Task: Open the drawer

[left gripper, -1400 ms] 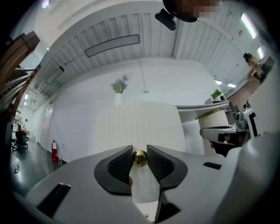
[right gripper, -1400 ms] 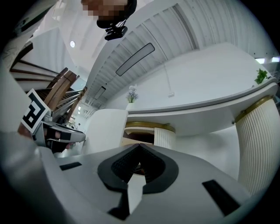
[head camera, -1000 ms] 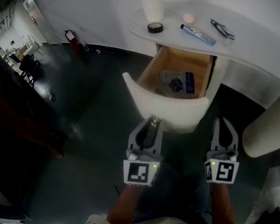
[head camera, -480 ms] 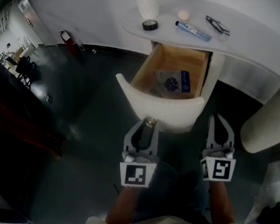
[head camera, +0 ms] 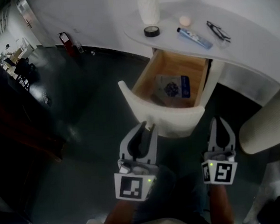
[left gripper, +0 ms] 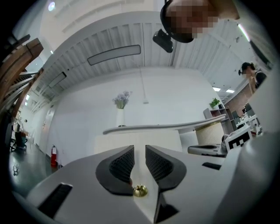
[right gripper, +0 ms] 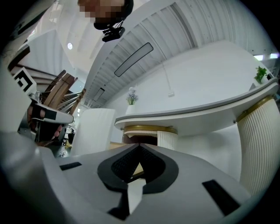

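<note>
The drawer [head camera: 171,116] under the white desk stands pulled well out. Its curved white front faces me, and a blue and white packet [head camera: 176,85] lies in its wooden box. A small gold knob [head camera: 149,125] sits on the front. My left gripper [head camera: 145,128] has its tips at that knob with the jaws a little apart. In the left gripper view the knob [left gripper: 140,190] shows low in the gap of the left gripper [left gripper: 139,151], with white front beside it. My right gripper [head camera: 220,121] hangs to the right of the drawer front, empty. In the right gripper view the right gripper [right gripper: 139,145] has its tips together.
The curved desk top [head camera: 249,34] carries a white vase [head camera: 148,3], a black tape roll [head camera: 151,31], a small pale ball [head camera: 185,20], a blue tube [head camera: 195,36] and a black tool [head camera: 219,30]. A ribbed white column [head camera: 265,129] stands at right. Dark floor lies to the left.
My left gripper has lifted toward the head camera and looks larger, its tips still at the knob. The drawer stays as far out as before. The right gripper has kept still.
</note>
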Motion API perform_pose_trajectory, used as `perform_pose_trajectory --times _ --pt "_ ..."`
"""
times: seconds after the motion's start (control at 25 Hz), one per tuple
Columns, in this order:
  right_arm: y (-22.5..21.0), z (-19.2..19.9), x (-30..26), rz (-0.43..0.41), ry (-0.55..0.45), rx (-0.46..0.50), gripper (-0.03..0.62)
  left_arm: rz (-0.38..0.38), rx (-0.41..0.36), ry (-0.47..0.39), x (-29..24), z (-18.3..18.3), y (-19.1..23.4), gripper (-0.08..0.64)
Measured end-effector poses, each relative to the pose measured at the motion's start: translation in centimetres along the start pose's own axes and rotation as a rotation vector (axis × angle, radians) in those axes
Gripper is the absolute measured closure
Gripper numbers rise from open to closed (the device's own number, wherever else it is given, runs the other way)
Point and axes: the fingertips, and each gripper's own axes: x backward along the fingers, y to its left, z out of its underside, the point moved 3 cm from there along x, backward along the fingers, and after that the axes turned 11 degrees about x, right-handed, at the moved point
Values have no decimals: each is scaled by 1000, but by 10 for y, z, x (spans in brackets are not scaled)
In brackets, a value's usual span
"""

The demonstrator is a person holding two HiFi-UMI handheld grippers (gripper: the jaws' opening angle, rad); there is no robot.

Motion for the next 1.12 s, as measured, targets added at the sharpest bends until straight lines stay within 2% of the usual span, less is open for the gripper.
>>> perform_pose_trajectory --times 0.12,0.16,0.4,0.56,0.92,1.12 --pt "-8 -16 -7 13 23 -16 588 27 2 -23 -11 -29 -8 550" --pt "-11 -23 -9 15 34 -6 588 37 6 -24 -16 -37 -11 558" --pt "-32 -91 -28 38 83 11 588 60 25 44 -56 -87 -24 558" --pt "-55 -152 -37 57 118 7 588 84 58 74 -78 -137 -44 558" --pt "-116 -303 -53 105 120 18 588 134 70 63 -110 -276 -98 558" --pt "-142 -377 -55 126 114 37 588 169 73 47 -121 -338 -126 558"
